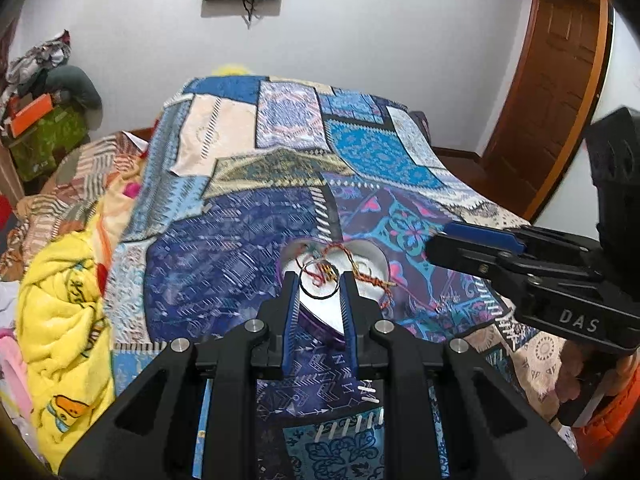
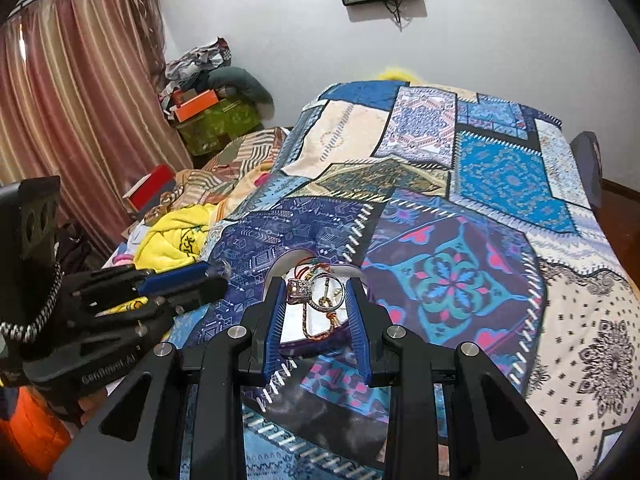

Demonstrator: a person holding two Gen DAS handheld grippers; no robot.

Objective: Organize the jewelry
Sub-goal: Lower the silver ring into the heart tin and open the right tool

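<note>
You hold a plain ring in the left gripper and a stone ring in the right gripper — both clamped, poised over the heart-shaped dish at 12 o'clock for release.

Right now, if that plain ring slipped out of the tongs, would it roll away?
Probably not far. The plain ring, pinched by the left gripper, looks thin, round and smooth, so it could roll. But it hangs over the heart-shaped dish and soft quilt, which would likely stop it.
</note>
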